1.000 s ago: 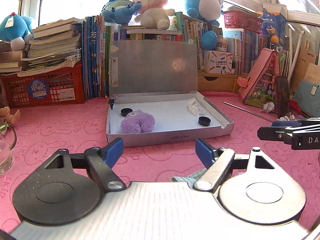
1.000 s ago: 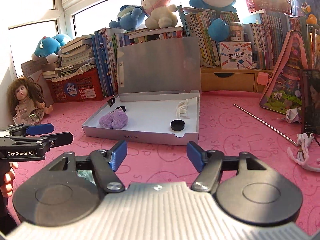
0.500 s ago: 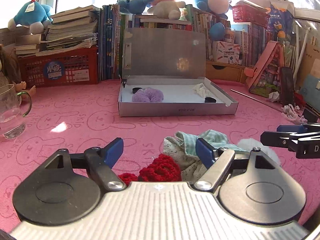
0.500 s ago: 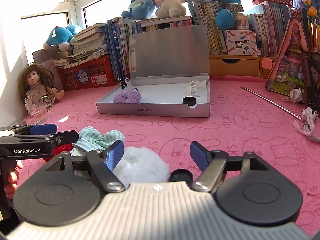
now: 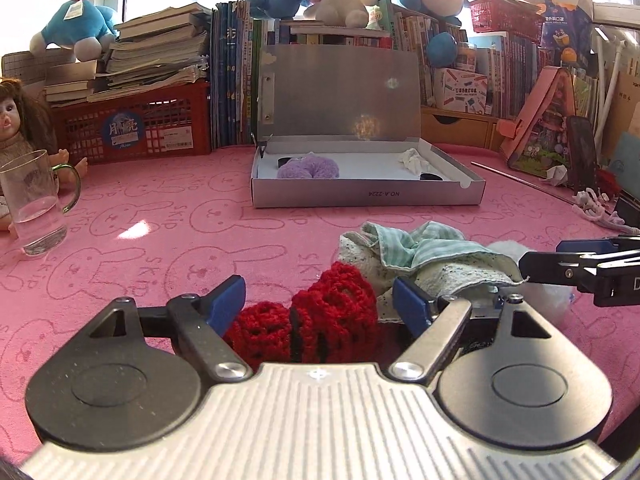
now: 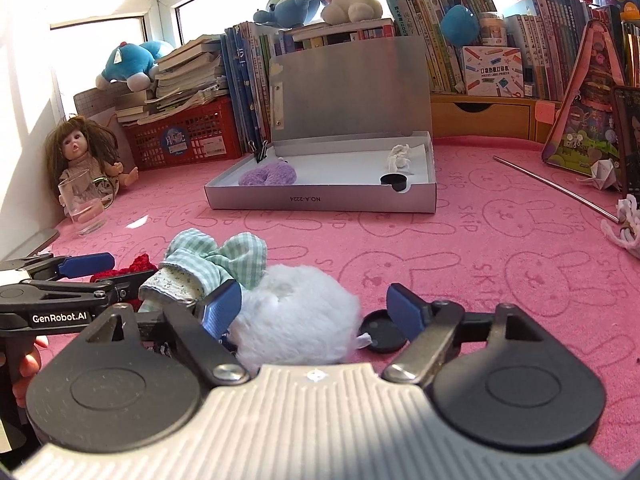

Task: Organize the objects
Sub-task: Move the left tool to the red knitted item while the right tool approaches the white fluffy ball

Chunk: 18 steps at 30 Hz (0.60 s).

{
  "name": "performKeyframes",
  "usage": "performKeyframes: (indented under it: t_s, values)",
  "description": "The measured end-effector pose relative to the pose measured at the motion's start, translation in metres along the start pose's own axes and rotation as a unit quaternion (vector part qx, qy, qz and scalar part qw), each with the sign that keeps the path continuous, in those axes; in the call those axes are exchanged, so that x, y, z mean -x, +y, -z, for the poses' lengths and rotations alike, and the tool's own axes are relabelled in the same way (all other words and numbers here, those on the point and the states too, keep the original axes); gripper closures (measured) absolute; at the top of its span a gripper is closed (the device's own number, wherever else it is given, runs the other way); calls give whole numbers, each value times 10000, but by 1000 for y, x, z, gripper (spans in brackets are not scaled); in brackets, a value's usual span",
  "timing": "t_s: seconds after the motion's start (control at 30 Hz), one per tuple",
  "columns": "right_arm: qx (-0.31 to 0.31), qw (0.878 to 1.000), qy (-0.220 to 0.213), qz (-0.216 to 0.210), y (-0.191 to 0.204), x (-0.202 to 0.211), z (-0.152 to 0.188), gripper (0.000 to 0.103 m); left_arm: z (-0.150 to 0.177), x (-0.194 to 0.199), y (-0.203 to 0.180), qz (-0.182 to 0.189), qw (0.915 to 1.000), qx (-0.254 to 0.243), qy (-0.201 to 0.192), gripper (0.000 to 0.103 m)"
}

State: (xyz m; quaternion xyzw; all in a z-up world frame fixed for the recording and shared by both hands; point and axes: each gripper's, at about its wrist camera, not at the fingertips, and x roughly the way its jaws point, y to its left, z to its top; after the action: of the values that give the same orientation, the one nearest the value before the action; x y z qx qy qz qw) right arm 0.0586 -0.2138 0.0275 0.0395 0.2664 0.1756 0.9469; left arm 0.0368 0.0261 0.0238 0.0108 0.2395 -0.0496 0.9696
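A pink worktop (image 5: 160,240) printed with rabbits fills both views, with books and soft toys lined up under a bright window behind. At the upper centre of each frame sits an open grey box (image 5: 366,196), lid up, already holding a purple puff (image 5: 308,168), a white scrap and black caps.

In the left view, my left gripper (image 5: 318,304) sits low, jaws spread and opening, with a red knit piece (image 5: 320,324) between them; the pads do not appear to press it. A green checked cloth (image 5: 416,248) lies just beyond, at centre right.

In the right view, my right gripper (image 6: 314,308) has its jaws wide and opening around a white pompom (image 6: 296,320). A black cap (image 6: 380,332) lies just beside the right finger.

I judge the step to be picking up loose items for the box. To do it well, I would centre each soft item between the pads, keep the cloth and cap clear, then close gently, since fluff compresses and can slip.
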Motion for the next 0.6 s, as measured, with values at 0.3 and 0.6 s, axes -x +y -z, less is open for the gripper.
performKeyframes:
  t_s: [0.3, 0.6]
  values:
    - [187, 9997, 163, 31, 7, -10, 13, 14, 6, -3, -1, -158, 9998, -90, -27, 13]
    - [-72, 9998, 175, 48, 0, -17, 17, 11, 13, -12, 5, -283, 9991, 277, 148, 12]
